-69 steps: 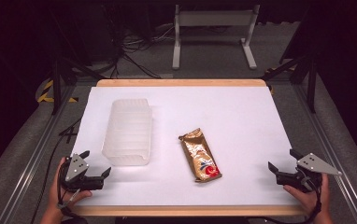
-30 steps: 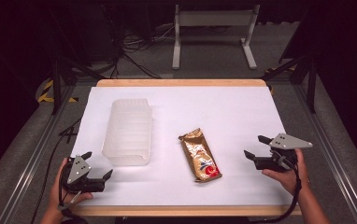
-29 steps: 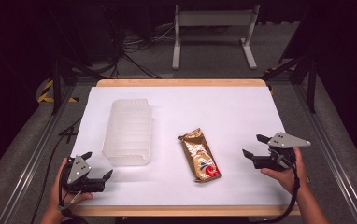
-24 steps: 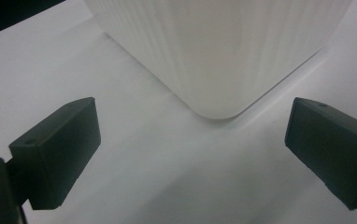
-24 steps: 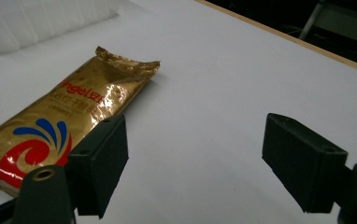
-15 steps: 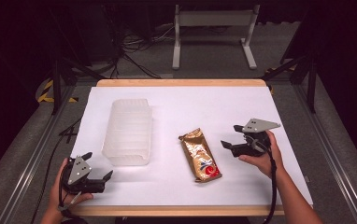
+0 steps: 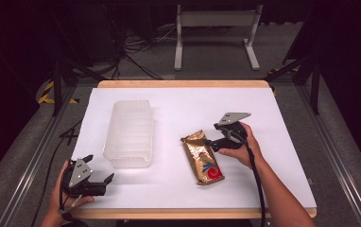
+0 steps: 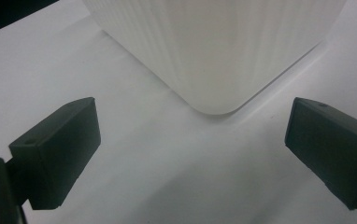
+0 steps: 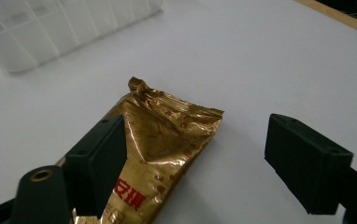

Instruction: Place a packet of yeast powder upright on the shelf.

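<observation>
A gold snack packet [image 7: 202, 158] with red print lies flat on the white table [image 7: 273, 118], right of centre. My right gripper [image 7: 212, 135] stands open at the packet's far end, jaws pointing left. In the right gripper view the crumpled top of the packet [image 9: 167, 130] lies between the jaws of the right gripper [image 9: 202, 163]: the left jaw overlaps its edge and the right jaw stands apart from it. A translucent ribbed plastic container [image 7: 129, 132] sits left of centre. My left gripper [image 7: 100, 169] rests open near the front left corner, and the container's corner [image 8: 214, 46] is just beyond the left gripper [image 8: 193, 149].
The table has a wooden rim [image 7: 183, 83] at the back. Beyond it a grey metal stand [image 7: 216, 33] and cables [image 7: 136, 47] lie on the dark floor. Metal rails run along both sides of the table.
My right gripper has travelled left from the table's right edge to the top end of the gold packet, jaws still wide. The left gripper has stayed in place.
</observation>
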`<action>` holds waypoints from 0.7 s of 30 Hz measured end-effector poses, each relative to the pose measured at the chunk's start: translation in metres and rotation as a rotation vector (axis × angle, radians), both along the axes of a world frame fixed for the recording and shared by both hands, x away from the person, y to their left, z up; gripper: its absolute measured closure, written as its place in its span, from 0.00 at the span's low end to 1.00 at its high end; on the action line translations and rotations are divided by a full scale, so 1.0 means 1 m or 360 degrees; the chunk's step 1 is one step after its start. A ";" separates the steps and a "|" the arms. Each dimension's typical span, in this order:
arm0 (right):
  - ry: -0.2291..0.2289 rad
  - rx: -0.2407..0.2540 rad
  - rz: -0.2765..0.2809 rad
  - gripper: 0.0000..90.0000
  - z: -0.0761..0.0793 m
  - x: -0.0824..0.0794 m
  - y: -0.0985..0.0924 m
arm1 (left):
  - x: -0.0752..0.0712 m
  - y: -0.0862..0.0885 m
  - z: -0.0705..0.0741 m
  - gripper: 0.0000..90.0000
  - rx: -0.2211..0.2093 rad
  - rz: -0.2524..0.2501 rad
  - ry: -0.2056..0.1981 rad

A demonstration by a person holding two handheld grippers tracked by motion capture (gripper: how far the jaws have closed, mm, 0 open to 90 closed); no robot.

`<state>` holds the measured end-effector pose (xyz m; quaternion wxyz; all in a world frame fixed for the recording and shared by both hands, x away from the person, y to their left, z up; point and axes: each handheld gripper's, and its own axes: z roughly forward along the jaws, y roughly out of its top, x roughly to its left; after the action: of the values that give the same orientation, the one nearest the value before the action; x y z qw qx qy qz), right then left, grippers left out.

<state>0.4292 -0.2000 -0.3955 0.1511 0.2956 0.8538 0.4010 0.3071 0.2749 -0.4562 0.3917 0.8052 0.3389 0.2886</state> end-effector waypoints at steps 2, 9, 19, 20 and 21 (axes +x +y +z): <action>0.0022 -0.0019 -0.0002 0.24 -0.004 0.006 0.009 | 0.000 0.000 0.000 0.05 0.0001 -0.0001 0.0000; 0.0095 -0.0046 -0.0026 0.24 -0.018 0.023 0.023 | -0.001 0.002 0.000 0.05 0.0001 0.0004 -0.0003; 0.0300 -0.0040 -0.0057 0.21 -0.035 0.042 0.031 | -0.001 0.001 0.000 0.05 -0.0001 0.0006 -0.0003; 0.0321 -0.0040 -0.0058 0.23 -0.035 0.042 0.031 | -0.001 0.001 0.000 0.05 0.0000 0.0006 -0.0003; 0.0359 -0.0040 -0.0046 0.23 -0.036 0.044 0.032 | -0.001 0.001 0.000 0.05 0.0000 0.0006 -0.0003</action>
<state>0.4734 -0.1682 -0.4310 0.0636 0.3493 0.8660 0.3521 0.3063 0.2761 -0.4563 0.3915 0.8044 0.3400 0.2901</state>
